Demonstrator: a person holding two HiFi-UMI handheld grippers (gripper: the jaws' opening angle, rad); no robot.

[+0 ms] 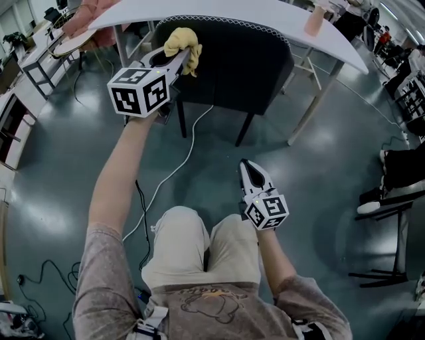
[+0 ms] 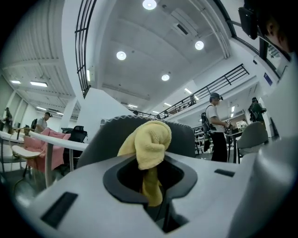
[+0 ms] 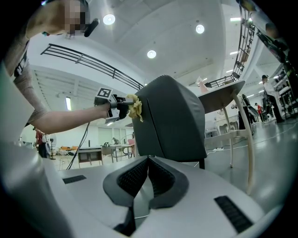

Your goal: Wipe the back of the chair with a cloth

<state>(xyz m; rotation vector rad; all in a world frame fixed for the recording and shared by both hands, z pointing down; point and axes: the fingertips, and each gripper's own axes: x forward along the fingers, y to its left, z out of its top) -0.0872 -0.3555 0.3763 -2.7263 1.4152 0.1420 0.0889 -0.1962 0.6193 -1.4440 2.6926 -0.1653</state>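
Yellow cloth (image 1: 183,45) sits bunched in the clenched jaws of the left gripper (image 1: 176,58), which is held out at arm's length and presses it against the upper part of the dark chair's (image 1: 239,73) back. The chair stands tucked under a white counter (image 1: 279,16). Further right and lower, above the person's knee, the right gripper (image 1: 246,166) has its jaws closed on nothing.

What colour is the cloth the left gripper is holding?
Pale yellow. The cloth shows best in the left gripper view.
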